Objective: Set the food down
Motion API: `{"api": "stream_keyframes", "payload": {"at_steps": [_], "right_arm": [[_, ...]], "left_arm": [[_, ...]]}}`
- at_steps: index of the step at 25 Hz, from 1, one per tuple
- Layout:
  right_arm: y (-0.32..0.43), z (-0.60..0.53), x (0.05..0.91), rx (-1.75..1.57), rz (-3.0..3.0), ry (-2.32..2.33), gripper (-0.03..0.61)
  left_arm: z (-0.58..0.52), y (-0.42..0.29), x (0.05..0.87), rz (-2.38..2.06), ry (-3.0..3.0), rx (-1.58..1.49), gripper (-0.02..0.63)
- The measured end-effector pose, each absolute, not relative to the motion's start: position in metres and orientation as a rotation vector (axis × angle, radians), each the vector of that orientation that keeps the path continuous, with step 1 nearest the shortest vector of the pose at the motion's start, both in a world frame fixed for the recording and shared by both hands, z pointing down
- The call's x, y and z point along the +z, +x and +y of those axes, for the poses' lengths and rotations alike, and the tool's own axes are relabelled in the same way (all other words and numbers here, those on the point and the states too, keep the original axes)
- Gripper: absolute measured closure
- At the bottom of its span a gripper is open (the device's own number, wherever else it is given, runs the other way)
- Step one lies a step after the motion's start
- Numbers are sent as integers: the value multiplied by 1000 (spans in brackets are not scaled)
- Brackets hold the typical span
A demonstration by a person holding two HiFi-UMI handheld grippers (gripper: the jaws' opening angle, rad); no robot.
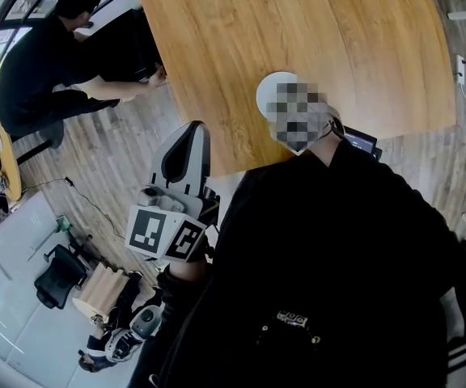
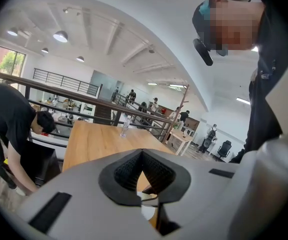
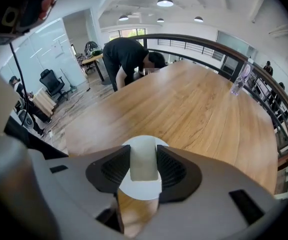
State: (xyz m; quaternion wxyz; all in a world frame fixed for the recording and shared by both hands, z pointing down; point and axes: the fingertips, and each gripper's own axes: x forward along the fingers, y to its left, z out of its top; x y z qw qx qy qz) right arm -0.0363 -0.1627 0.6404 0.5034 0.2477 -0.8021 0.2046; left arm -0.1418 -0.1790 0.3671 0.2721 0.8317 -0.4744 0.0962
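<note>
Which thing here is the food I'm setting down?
Find the near edge of the big wooden table, where a round white plate sits. Over it, the right gripper has its fingers clamped on a small block. It is the only pale cream, flat-sided piece there, duller than the plate.

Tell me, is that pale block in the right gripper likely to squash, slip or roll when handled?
The pale block shows straight edges between the pads of the right gripper, so it is probably fairly firm. Its flat sides suggest it won't roll on the white plate. Its smooth surface might slip.
</note>
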Motion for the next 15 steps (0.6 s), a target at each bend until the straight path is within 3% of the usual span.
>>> {"api": "stream_keyframes", "payload": {"at_steps": [10, 15], "right_arm": [[-51, -174, 534, 354, -2097, 723, 402], [-57, -178, 530, 276, -2072, 733, 402]], "left_arm": [[-177, -148, 318, -1272, 2386, 167, 615], [-175, -153, 309, -1258, 2407, 151, 615]]}}
